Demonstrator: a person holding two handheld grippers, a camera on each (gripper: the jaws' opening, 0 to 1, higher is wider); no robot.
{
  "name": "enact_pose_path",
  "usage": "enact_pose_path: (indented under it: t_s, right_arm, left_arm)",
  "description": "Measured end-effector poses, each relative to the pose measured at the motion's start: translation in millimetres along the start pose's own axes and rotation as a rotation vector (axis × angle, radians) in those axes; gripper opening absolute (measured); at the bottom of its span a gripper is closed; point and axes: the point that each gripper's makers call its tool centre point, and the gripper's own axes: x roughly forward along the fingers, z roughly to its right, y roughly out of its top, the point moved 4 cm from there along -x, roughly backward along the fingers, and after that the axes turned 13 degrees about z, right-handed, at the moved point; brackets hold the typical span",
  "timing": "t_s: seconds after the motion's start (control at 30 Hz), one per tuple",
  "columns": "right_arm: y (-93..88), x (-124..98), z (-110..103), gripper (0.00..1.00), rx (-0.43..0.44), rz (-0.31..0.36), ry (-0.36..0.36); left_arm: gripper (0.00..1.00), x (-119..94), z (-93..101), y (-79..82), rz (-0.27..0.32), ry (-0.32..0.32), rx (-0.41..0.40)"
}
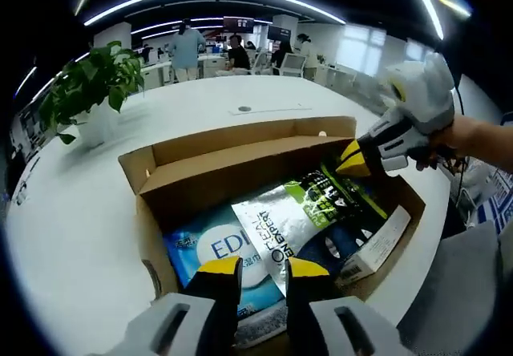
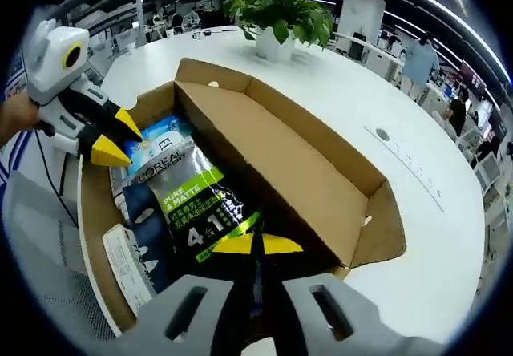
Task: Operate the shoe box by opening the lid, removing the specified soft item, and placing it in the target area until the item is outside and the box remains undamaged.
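Pouch (image 2: 196, 212) in box (image 2: 321, 171), edge pinched by right tool (image 2: 258, 245).

A broad white counter (image 1: 264, 91) with a curved edge carries an open brown cardboard box (image 1: 240, 159) near its near edge. Farther back on the left stands a leafy green plant in a white pot (image 1: 92, 91). A small round dark spot (image 1: 244, 108) marks the counter's far surface.

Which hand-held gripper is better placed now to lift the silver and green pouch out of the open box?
Probably the right hand-held gripper: its yellow tips are already together on the edge of the pouch inside the box. The left hand-held gripper is open, over the blue pack.
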Motion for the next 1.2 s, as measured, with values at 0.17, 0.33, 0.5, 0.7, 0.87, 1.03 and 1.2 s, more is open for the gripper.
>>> enact_pose_path:
  t_s: [0.17,0.33,0.5,0.7,0.87,1.03,1.2]
  right_arm:
    - [-2.7,1.3,0.5,0.00,-0.001,-0.012,0.006]
    - [-4.2,1.9,0.6,0.00,-0.007,-0.019,0.010]
    - [-3.7,1.4,0.5,0.00,-0.011,-0.016,0.011]
    - [-3.5,1.1,1.6,0.00,-0.008,-0.004,0.003]
    - [-3.6,0.0,1.6,0.00,0.025,0.015,-0.014]
    - [-4.5,-3.7,1.1,0.00,0.080,0.030,-0.025]
    - [-2.1,-10.7,1.4,0.00,0.118,0.060,-0.040]
  left_arm:
    - [0.21,8.6,-1.7,-7.5,-0.031,-0.017,-0.036]
    - [0.20,14.1,0.3,-8.1,-0.039,-0.036,-0.093]
    - [0.19,18.4,7.2,-7.8,-0.040,-0.063,-0.167]
    - [0.16,19.8,9.7,-11.2,-0.013,-0.096,-0.212]
    - [0.04,17.8,14.4,-8.6,0.008,-0.102,-0.208]
    - [0.00,17.6,16.4,-5.3,0.014,-0.102,-0.208]
    - [0.00,14.5,18.7,1.0,0.022,-0.099,-0.231]
